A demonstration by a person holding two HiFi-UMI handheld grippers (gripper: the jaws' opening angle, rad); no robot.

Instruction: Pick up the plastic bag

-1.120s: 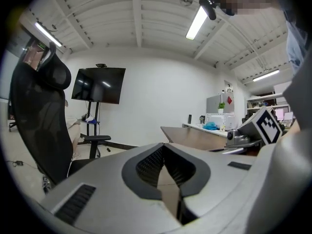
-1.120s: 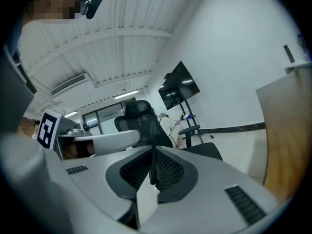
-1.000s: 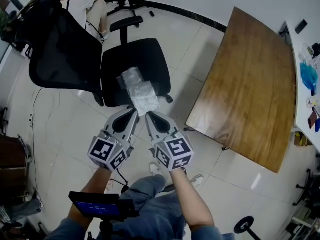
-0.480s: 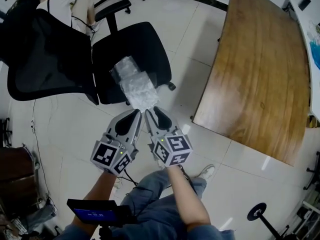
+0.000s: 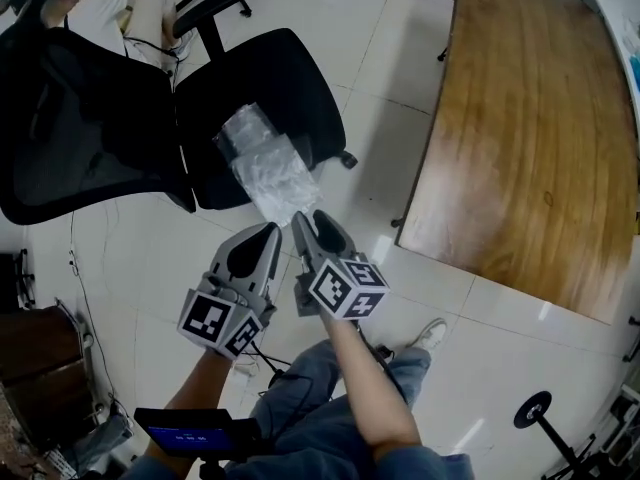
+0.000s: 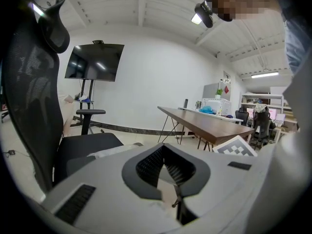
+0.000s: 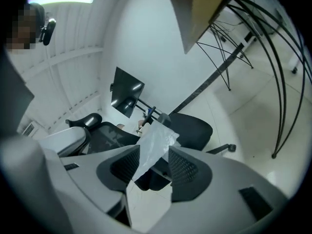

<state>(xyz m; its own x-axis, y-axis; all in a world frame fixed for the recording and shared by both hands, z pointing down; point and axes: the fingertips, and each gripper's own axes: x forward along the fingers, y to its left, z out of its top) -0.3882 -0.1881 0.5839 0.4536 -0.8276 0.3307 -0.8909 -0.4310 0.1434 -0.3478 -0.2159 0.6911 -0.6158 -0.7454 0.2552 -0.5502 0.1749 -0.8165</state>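
Note:
The clear crinkled plastic bag [image 5: 268, 168] lies stretched over the front of the black office chair's seat [image 5: 285, 73], its near end tapering toward both grippers. My right gripper [image 5: 308, 220] sits at that end. Its jaws have just been opening and now stand apart, with the bag [image 7: 157, 139] running loose between the pads [image 7: 183, 167]. Just left of it, my left gripper [image 5: 272, 230] has its tips together, and a thin pale strip of film shows between them. In the left gripper view the left gripper [image 6: 164, 147] points over the seat [image 6: 85, 145].
A long wooden table [image 5: 530, 118] stands to the right of the chair. The chair's mesh backrest [image 5: 80, 138] rises at left. A seated person [image 5: 130, 8] is at the far upper left. A wall screen [image 6: 95, 62] hangs beyond the chair.
Both grippers have sunk toward the chair seat with the bag. The right gripper has rolled and its jaws have parted from the bag. The left stays closed.

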